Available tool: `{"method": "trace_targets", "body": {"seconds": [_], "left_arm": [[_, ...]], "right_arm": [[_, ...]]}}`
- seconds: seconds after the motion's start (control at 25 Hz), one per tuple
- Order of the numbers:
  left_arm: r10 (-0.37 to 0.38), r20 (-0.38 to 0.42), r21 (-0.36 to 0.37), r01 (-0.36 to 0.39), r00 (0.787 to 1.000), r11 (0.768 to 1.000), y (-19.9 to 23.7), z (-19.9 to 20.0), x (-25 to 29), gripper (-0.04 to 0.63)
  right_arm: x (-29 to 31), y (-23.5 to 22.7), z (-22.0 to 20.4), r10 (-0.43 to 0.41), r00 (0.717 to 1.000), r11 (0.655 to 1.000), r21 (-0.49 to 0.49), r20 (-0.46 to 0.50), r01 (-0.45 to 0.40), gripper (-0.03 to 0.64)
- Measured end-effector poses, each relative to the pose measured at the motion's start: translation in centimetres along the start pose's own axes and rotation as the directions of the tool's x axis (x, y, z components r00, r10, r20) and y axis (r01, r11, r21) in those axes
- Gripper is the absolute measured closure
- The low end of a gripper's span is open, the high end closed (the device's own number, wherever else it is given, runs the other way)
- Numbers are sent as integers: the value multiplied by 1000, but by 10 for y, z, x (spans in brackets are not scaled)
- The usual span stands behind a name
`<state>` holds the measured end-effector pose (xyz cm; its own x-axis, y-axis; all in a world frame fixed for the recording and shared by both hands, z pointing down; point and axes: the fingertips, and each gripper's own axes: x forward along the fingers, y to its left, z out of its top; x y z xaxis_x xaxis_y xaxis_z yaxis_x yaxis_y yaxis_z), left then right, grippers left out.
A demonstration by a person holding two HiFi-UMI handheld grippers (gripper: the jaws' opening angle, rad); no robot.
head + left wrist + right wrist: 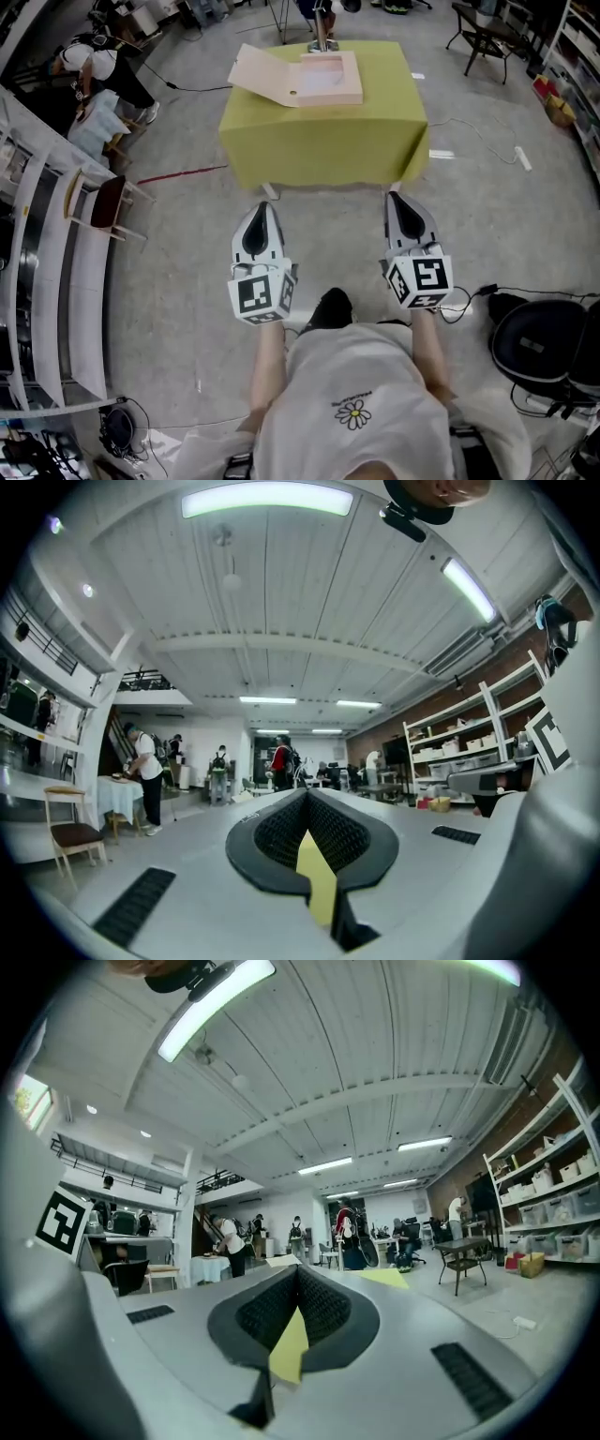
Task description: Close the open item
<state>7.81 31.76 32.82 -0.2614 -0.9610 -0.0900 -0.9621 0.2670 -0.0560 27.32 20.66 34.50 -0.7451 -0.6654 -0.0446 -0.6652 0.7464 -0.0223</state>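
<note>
An open pale wooden box (330, 77) rests on the far part of a table draped in a yellow-green cloth (323, 136). Its lid (267, 75) lies flung open to the left. My left gripper (265, 210) and right gripper (395, 197) hover side by side over the floor, short of the table's near edge and pointing at it. Both are shut and hold nothing. In the left gripper view the black jaws (307, 795) meet, with a yellow sliver of table behind. The right gripper view shows its jaws (298, 1269) together too, the lid (281, 1261) and cloth (386, 1278) far beyond.
A wooden chair (108, 208) and long white counters (56, 281) stand on the left. A black bag (539, 342) with cables lies on the floor at the right. A dark chair (483, 37) stands at the far right, and people (94, 66) are at the far left.
</note>
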Motion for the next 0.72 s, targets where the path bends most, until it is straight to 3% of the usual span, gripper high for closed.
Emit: {"method": "trace_targets", "body": {"seconds": [0.28,0.72], "left_arm": [[-16,19,-14,16,1000,1000,5,4,24,581],[-89,68,-42,92,994,995,22,3,117,581]], "right_arm": [[12,-4,-7,38,999,998,50,-5,-38,617],[76,-39,13,-12,999,998,-56,34,14,617]]}}
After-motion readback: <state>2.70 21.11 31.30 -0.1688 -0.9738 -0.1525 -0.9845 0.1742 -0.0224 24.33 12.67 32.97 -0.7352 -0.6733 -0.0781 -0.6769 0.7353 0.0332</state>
